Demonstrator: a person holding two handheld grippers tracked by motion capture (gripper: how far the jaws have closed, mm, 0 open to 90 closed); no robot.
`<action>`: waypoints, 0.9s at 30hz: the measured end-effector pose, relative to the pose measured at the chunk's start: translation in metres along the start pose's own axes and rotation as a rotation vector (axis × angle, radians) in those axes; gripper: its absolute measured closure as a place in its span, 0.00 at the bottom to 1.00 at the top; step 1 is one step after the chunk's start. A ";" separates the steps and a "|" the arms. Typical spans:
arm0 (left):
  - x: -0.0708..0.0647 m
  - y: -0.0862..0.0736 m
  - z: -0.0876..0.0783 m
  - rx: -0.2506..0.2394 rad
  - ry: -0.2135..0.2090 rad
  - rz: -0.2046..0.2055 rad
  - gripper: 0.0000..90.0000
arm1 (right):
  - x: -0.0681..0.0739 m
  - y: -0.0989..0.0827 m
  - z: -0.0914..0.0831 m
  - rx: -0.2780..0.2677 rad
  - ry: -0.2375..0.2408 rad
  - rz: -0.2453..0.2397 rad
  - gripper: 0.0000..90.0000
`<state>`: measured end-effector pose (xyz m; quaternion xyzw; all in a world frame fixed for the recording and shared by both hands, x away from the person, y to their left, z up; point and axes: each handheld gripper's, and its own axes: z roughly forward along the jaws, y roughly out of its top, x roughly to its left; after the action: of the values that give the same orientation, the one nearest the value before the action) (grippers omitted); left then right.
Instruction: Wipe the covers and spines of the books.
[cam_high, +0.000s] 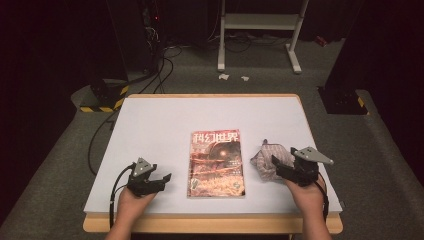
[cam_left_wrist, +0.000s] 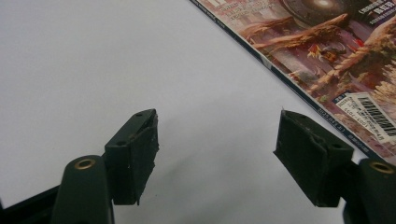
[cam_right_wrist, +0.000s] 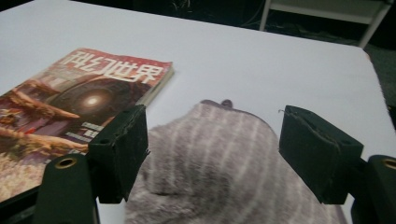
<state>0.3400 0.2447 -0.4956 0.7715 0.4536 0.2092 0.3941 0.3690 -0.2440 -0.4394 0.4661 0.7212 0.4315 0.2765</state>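
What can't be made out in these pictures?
- Cloth: near part cut off by the right gripper view's bottom edge; in the high view the right hand-held gripper covers part of it.
- Magazine: only one corner in the left gripper view; the rest is cut off by the frame edges.
- Barcode label: print too blurred to read.

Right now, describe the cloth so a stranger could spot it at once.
On the white table, look right of the magazine near the front edge. The cloth is a crumpled grey heap with pale stripes, soft and fuzzy, unlike the flat, glossy magazine.
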 end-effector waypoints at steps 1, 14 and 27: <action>0.000 0.000 0.000 -0.003 -0.002 -0.003 0.33 | -0.003 -0.001 -0.001 0.002 -0.006 0.007 0.27; 0.000 0.007 0.002 -0.021 -0.001 0.010 0.31 | -0.020 -0.016 -0.006 0.042 -0.009 0.050 0.26; -0.007 0.006 0.010 0.006 -0.014 0.038 0.31 | -0.024 -0.031 0.025 0.130 0.000 0.046 0.25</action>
<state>0.3460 0.2327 -0.4966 0.7826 0.4366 0.2100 0.3909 0.3853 -0.2631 -0.4790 0.4995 0.7367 0.3901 0.2357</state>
